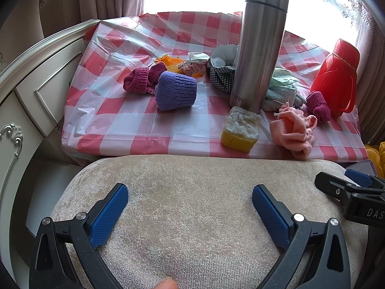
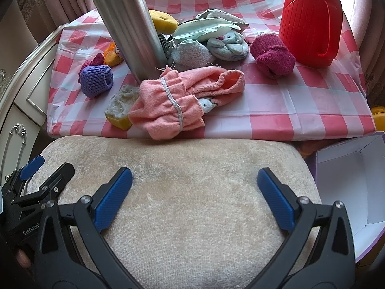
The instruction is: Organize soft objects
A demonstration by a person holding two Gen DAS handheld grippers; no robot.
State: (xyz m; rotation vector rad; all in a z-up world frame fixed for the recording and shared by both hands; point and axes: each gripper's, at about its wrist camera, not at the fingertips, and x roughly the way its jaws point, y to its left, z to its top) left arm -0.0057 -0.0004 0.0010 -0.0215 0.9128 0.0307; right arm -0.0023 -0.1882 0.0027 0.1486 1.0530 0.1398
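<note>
presently we hold both tools low over a beige cushioned seat point(image 1: 192, 204), short of the tabletop point(image 2: 300, 110) with its red-and-white checked cover. the left hand-held gripper point(image 1: 190, 207) is released, its blue pads spread wide with nothing between them; the right hand-held gripper point(image 2: 195, 192) is likewise released and empty.

the soft things lie ahead of both tools, scattered on the cover around an upright steel flask point(image 1: 259, 48). nearest is the pink cloth point(image 2: 178, 101), bunched at the front edge and overhanging it slightly; it sits straight ahead of the right tool and ahead and to the right of the left one. its long axis runs roughly across our line of reach, left to right. it touches a yellow sponge point(image 1: 240, 130) on its left. a purple knit sock point(image 1: 175, 90) lies further left, nearer the left tool; a magenta sock point(image 2: 273, 56) sits just beside a red jug point(image 2: 312, 21).

an open white-lined box point(image 2: 349, 183) stands to the right of the seat, below the table edge. we judge the right tool the better placed for the pink cloth, and the box a likely receptacle.
</note>
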